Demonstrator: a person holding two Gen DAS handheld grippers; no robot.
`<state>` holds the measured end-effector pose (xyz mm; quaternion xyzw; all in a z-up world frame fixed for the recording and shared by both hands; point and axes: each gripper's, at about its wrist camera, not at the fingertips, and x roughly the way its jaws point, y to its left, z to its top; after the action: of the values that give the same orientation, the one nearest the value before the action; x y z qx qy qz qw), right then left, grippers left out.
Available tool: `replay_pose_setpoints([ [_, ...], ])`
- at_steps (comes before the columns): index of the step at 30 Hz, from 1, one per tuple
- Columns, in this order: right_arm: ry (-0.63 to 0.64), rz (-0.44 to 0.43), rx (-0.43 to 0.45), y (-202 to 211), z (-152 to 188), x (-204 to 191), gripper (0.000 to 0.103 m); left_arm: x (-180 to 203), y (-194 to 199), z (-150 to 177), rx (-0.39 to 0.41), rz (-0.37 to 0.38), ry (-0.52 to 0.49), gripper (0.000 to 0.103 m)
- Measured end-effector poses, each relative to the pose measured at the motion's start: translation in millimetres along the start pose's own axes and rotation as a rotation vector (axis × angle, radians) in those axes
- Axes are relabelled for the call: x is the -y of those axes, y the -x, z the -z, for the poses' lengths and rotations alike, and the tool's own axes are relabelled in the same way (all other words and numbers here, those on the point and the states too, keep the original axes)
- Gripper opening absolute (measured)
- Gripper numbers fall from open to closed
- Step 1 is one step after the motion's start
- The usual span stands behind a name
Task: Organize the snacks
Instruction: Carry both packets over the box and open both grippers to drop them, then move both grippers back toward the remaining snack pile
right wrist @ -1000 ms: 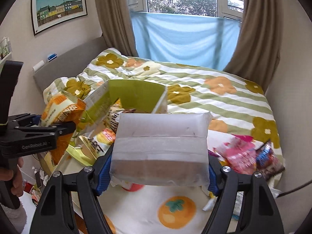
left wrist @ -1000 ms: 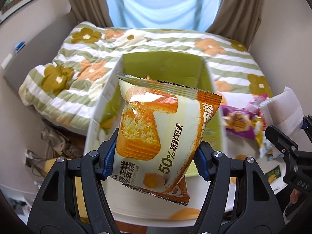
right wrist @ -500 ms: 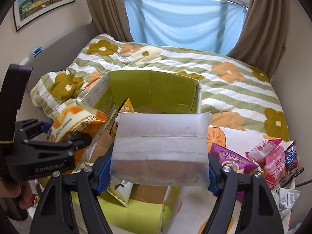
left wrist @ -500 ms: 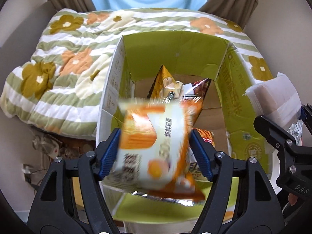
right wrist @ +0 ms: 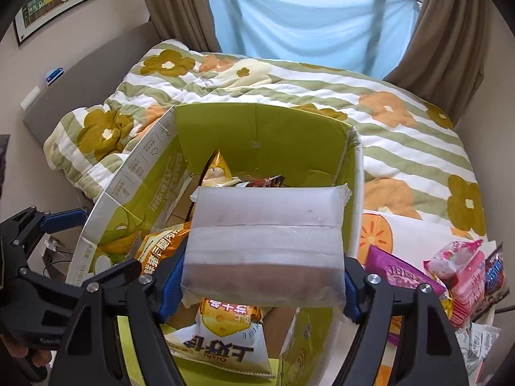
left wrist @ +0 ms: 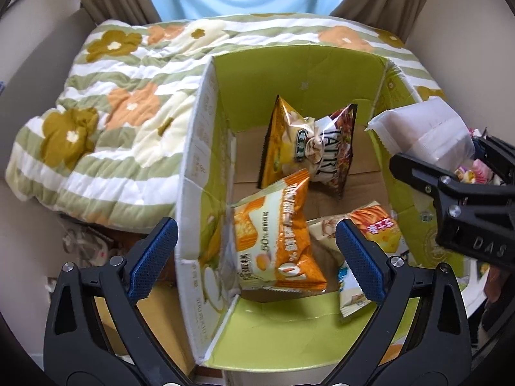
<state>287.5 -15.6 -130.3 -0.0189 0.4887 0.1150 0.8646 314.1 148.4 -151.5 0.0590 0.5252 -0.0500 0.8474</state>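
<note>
Behind the green box [left wrist: 299, 74] lies a flowered quilt [left wrist: 122, 103]. Your left gripper [left wrist: 256, 252] gapes wide above the orange pack [left wrist: 273, 241] lying inside the box. Your right gripper [right wrist: 257, 280] clamps the white pack [right wrist: 267, 234] over the box.

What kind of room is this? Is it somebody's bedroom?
Most likely a bedroom at home. A bed with a flowered, striped quilt fills the room, brown curtains hang by the window, and a framed picture is on the wall. A green cardboard box of snacks sits near the bed.
</note>
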Motion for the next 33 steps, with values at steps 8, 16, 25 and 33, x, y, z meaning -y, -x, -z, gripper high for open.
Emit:
replay_pose_setpoints([
  [8, 0.001, -0.063, -0.044, -14, -8, 9, 0.075, -5, 3, 5, 0.001, -0.04, 0.05, 0.098],
  [16, -0.079, -0.103, 0.014, -13, 4, 15, 0.103, -9, 4, 22, -0.01, -0.022, 0.084, 0.098],
  [25, -0.058, -0.079, 0.065, 10, 25, 9, 0.103, -2, 18, 39, 0.011, -0.004, 0.067, 0.098],
  [33, -0.08, -0.07, 0.117, 43, 39, 8, 0.103, 5, 45, 45, 0.077, 0.016, 0.028, 0.098],
])
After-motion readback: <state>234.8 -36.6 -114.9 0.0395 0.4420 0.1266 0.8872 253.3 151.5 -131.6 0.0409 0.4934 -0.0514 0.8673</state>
